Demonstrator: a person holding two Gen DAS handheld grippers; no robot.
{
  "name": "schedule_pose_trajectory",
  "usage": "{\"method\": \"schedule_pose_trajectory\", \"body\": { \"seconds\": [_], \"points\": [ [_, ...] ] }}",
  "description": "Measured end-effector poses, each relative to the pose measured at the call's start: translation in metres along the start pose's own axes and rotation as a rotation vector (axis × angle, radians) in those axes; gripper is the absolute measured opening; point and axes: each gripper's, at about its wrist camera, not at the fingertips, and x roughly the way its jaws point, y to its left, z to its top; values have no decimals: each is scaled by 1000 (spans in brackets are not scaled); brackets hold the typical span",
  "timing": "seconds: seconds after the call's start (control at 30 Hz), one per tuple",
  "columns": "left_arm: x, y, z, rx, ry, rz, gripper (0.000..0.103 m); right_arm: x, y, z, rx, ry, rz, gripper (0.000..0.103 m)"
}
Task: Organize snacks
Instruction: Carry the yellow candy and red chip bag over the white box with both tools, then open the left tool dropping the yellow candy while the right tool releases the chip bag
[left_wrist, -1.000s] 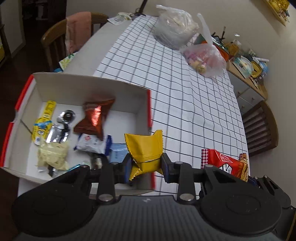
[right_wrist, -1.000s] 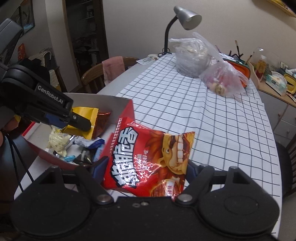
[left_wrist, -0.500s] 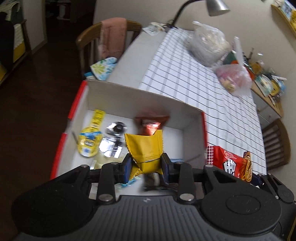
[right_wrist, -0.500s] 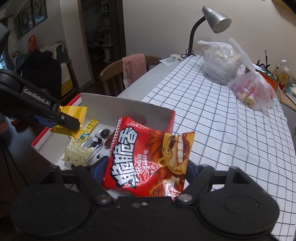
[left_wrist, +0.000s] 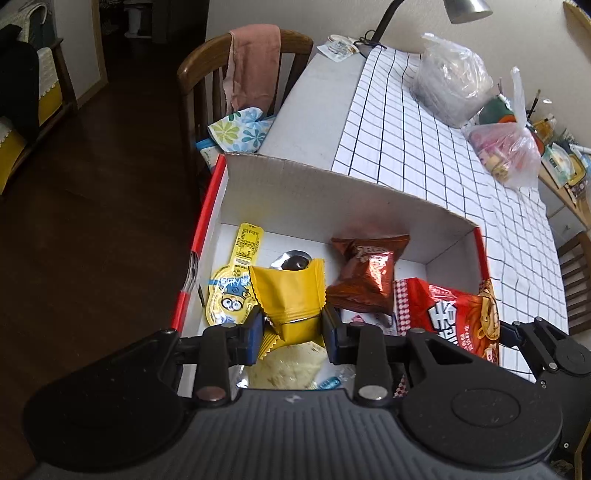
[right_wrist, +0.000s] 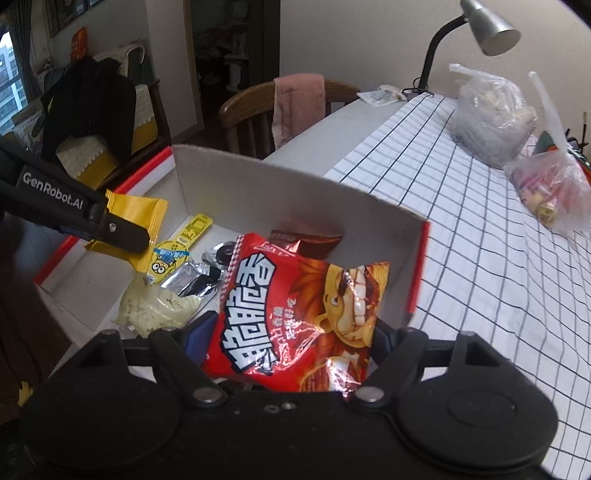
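Yellow packet (left_wrist: 291, 295) sits pinched in my left gripper (left_wrist: 293, 334) above the box (left_wrist: 332, 195); my right gripper (right_wrist: 291, 343) clamps the red chip bag (right_wrist: 299, 321) over its near corner (release low, into bare floor).

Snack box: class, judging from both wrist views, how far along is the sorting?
Done: several snacks, including a brown packet, lie in the box. In hand: left gripper holds a yellow packet, right gripper a red bag, both above it. Left: releasing both.
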Motion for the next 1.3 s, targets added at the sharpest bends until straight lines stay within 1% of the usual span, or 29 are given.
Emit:
{"method": "schedule_pose_trajectory", "body": {
  "seconds": [0.07,0.23,0.33,0.53,0.7,0.8,0.9,0.97,1.0,1.03,1.1,1.17,1.27,1.3],
  "points": [
    [7,1,2,11,2,12,32,7,3,-1,-7,16,-3,80],
    [25,1,4,46,38,24,32,20,8,-5,-25,46,-7,80],
    [33,-1,2,67,58,21,32,25,10,-6,-31,61,-7,80],
    [38,-4,0,91,61,21,33,27,12,-8,-41,69,-13,82],
    [41,-1,-1,86,68,24,33,27,12,-8,-36,67,-14,83],
    [39,2,-2,80,70,13,35,24,11,-8,-20,63,-11,88],
    [36,2,-5,80,61,-2,39,21,10,-8,-15,59,-4,90],
    [33,1,-6,81,50,-7,43,18,11,-8,-16,53,-13,94],
    [31,1,-7,82,44,-8,48,16,11,-9,-16,47,-14,95],
    [29,0,-8,81,36,-6,58,14,11,-9,-13,42,-11,96],
    [23,2,-9,75,17,-12,67,8,9,-9,-2,25,-2,98],
    [19,3,-11,64,3,-11,68,2,6,-11,11,9,0,102],
    [12,5,-12,57,-15,-15,71,-7,2,-12,40,0,-1,102],
    [10,6,-13,56,-21,-15,74,-10,0,-13,47,-6,-4,102]
  ]
}}
